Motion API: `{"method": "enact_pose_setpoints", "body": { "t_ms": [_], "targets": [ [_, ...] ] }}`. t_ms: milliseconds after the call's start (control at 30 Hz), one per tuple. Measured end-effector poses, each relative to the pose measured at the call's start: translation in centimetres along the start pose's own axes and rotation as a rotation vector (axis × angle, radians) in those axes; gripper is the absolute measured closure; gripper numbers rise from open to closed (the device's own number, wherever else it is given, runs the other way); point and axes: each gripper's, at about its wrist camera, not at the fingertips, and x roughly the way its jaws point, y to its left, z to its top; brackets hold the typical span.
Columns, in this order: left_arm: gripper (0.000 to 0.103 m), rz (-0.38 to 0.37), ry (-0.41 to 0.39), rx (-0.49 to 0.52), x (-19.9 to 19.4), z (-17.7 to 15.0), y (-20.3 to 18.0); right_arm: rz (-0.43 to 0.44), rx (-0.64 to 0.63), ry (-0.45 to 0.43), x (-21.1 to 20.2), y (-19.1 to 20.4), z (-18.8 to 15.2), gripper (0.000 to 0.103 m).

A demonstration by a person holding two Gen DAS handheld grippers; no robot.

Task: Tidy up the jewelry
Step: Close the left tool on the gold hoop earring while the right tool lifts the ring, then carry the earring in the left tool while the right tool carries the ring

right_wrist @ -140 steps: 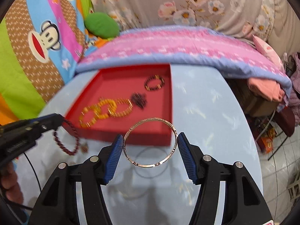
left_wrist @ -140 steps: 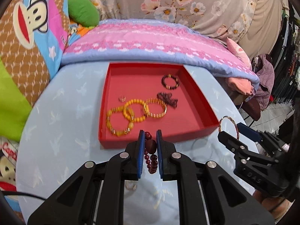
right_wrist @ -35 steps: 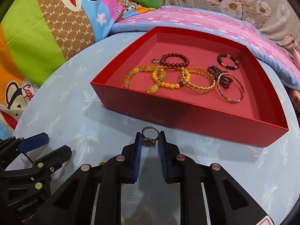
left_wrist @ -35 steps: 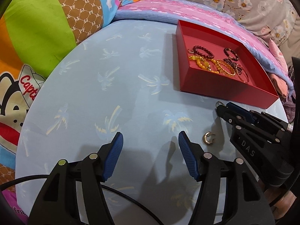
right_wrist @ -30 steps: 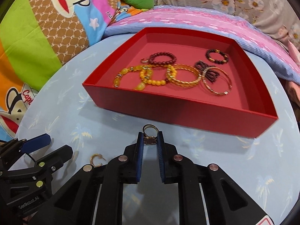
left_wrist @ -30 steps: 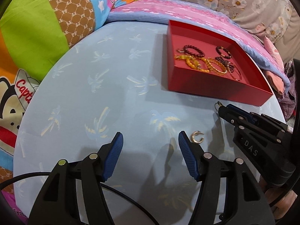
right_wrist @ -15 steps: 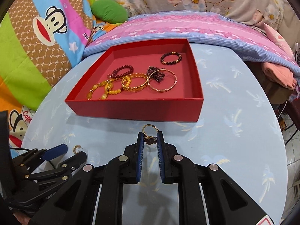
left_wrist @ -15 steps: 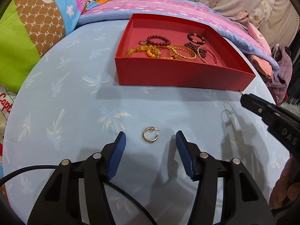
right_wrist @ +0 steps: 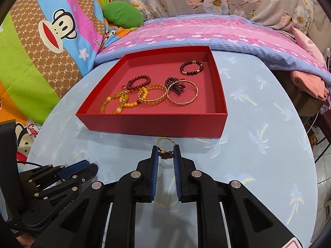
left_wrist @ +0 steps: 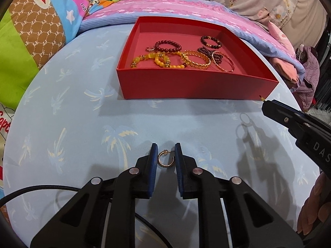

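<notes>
A gold hoop earring (left_wrist: 165,161) on the table (left_wrist: 72,124) is bracketed by the just-closing left gripper (left_wrist: 165,157); pad contact is unclear. A ring (right_wrist: 165,147) is pinched in the right gripper (right_wrist: 165,152), its band half hidden

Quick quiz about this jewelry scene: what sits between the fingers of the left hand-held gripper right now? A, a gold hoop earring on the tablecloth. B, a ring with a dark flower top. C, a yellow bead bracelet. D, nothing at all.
A: the gold hoop earring lies on the tablecloth between the fingers of the left hand-held gripper, whose jaws have just been closing around it; whether the pads press on it yet is unclear.
</notes>
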Motion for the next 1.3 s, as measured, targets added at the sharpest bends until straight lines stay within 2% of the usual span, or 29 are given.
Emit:
{"method": "enact_pose_setpoints", "body": {
  "t_ms": [300,467,600,733,900,1300],
  "targets": [
    [0.087,-0.034,-0.065,-0.007,-3.2,2.2,0.0,0.013,-0.012,-0.052,-1.9,0.5,1.4,0.089],
    [0.087,-0.041,-0.14,0.023,-4.7,6.1,-0.8,0.02,-0.02,-0.108,-2.6,0.3,4.6,0.089],
    [0.087,-0.035,-0.208,0.052,-4.9,10.8,-1.7,0.018,-0.018,-0.153,-2.4,-0.1,8.3,0.089],
    [0.087,-0.004,-0.236,0.066,-3.6,14.7,-2.1,-0.007,-0.028,-0.181,-1.0,-0.3,11.8,0.089],
    [0.087,0.021,-0.229,0.058,-0.7,18.1,-2.0,-0.018,-0.02,-0.162,2.1,-0.7,14.4,0.089],
    [0.087,0.071,-0.157,0.047,5.9,21.4,-1.4,-0.043,-0.028,-0.075,9.2,-0.6,17.2,0.089]
  ]
}}
